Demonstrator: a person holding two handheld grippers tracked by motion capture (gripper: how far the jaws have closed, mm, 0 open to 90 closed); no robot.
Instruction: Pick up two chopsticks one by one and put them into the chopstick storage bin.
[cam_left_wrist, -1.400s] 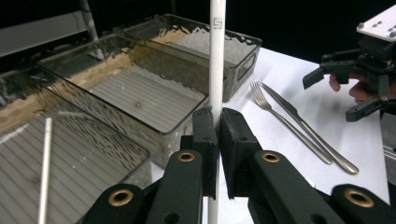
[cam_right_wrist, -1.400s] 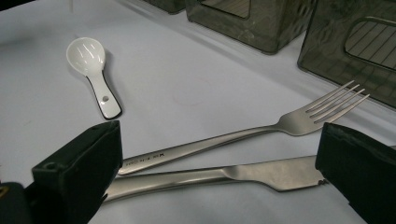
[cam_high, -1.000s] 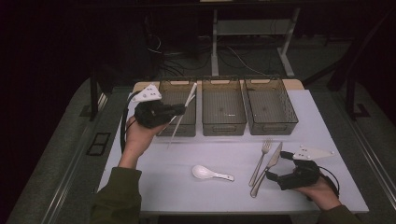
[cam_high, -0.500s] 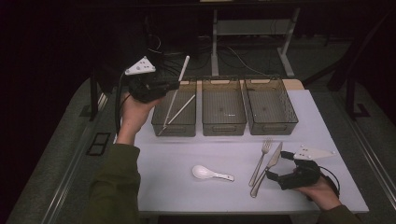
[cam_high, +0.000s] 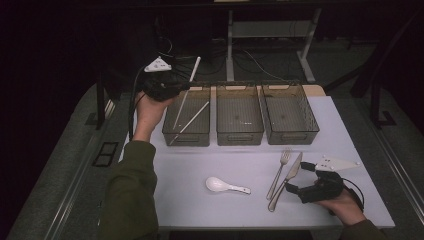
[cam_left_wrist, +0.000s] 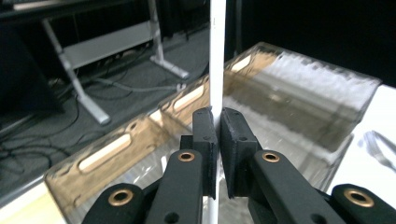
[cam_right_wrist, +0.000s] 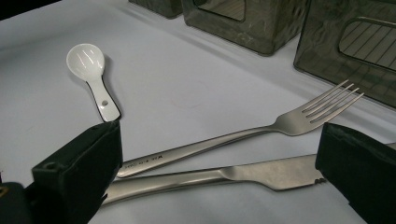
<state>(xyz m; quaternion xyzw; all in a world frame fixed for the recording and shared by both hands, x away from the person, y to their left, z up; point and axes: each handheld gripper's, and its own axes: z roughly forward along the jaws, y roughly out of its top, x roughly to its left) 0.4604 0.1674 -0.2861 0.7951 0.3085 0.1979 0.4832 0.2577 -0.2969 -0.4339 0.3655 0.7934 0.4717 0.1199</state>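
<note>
White chopstick (cam_left_wrist: 217, 51) clenched upright between left tongs (cam_left_wrist: 217, 122), above leftmost bin (cam_high: 188, 131); right tongs (cam_right_wrist: 219, 154) released.

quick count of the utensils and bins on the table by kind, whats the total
white chopsticks: 2, one held in the left gripper, one lying in the left bin
white spoon: 1
fork: 1
knife: 1
bins: 3
total: 8

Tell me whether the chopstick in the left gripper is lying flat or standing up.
Standing up, tilted. The left gripper clamps the white chopstick mid-shaft above the left bin, where a second chopstick leans.
</note>
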